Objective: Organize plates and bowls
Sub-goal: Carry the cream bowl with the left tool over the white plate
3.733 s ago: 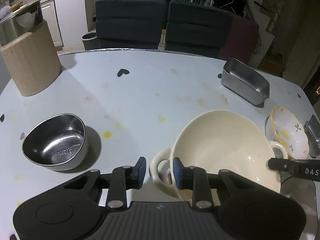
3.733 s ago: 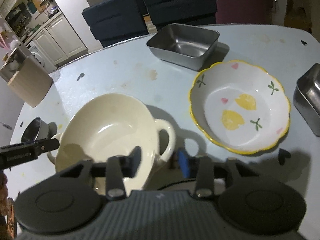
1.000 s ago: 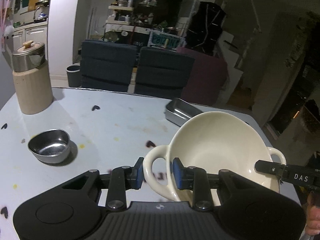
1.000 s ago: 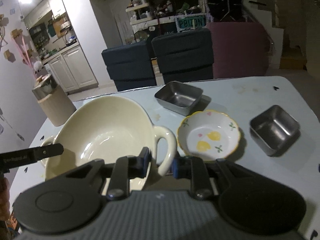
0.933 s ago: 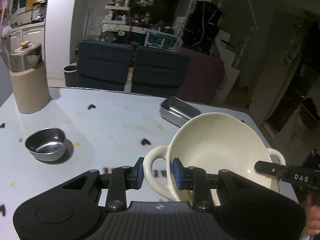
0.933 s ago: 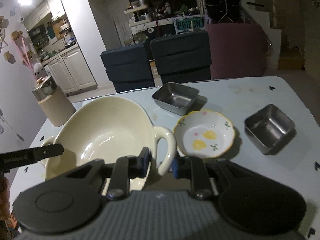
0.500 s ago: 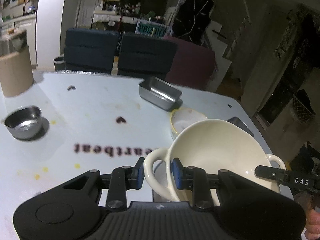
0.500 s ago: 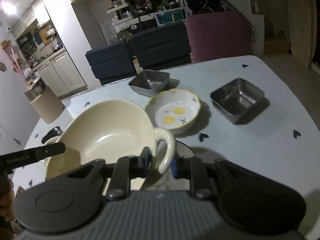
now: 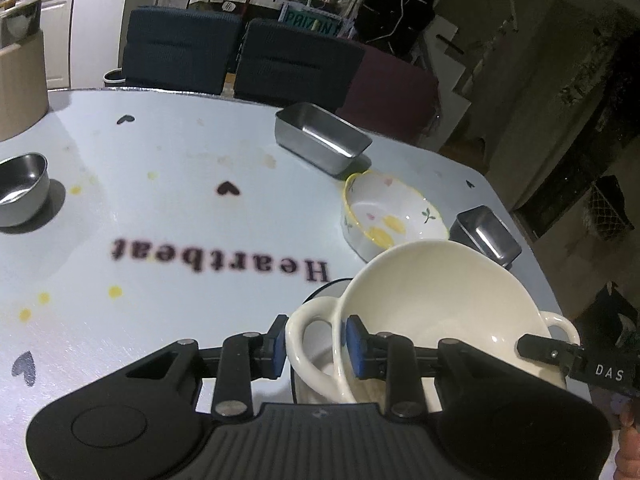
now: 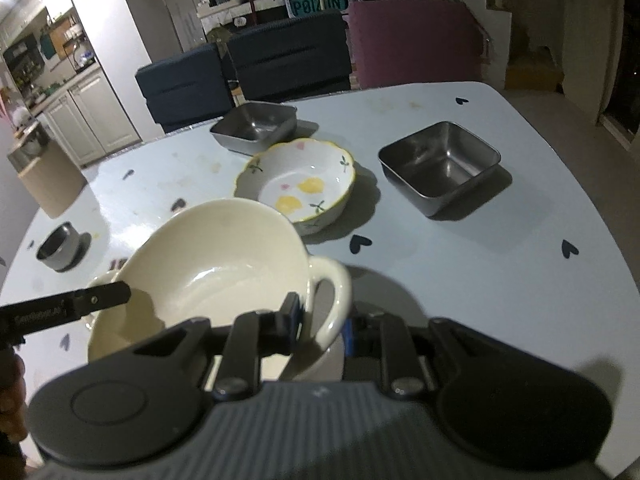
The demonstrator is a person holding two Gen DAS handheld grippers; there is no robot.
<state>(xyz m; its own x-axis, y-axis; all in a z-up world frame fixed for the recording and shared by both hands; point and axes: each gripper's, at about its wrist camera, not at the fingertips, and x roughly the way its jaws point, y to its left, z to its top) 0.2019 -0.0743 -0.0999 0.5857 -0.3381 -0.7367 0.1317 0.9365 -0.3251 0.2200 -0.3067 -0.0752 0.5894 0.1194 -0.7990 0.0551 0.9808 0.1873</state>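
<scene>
A cream bowl [image 9: 440,300] with two loop handles hangs low over the near right part of the pale blue table [image 9: 160,240], carried by both grippers. My left gripper [image 9: 316,344] is shut on its left handle [image 9: 310,320]. My right gripper [image 10: 320,326] is shut on the other handle [image 10: 338,290]. In the right wrist view the bowl [image 10: 208,272] tilts slightly, and the left gripper's fingertip [image 10: 92,300] reaches in from the left. A round dark-rimmed dish [image 10: 332,364] shows partly beneath the bowl; whether they touch I cannot tell.
Just beyond the bowl sits a flowered yellow-rimmed bowl [image 10: 300,184], with a steel tray [image 10: 256,124] behind it and a square steel container [image 10: 440,164] to its right. A small round steel bowl [image 9: 20,188] and a beige canister [image 9: 16,80] stand far left. Chairs line the far edge.
Both grippers have carried the cream bowl down and to the right, from high above the table to just over its near right part beside the flowered bowl. Their hold is unchanged.
</scene>
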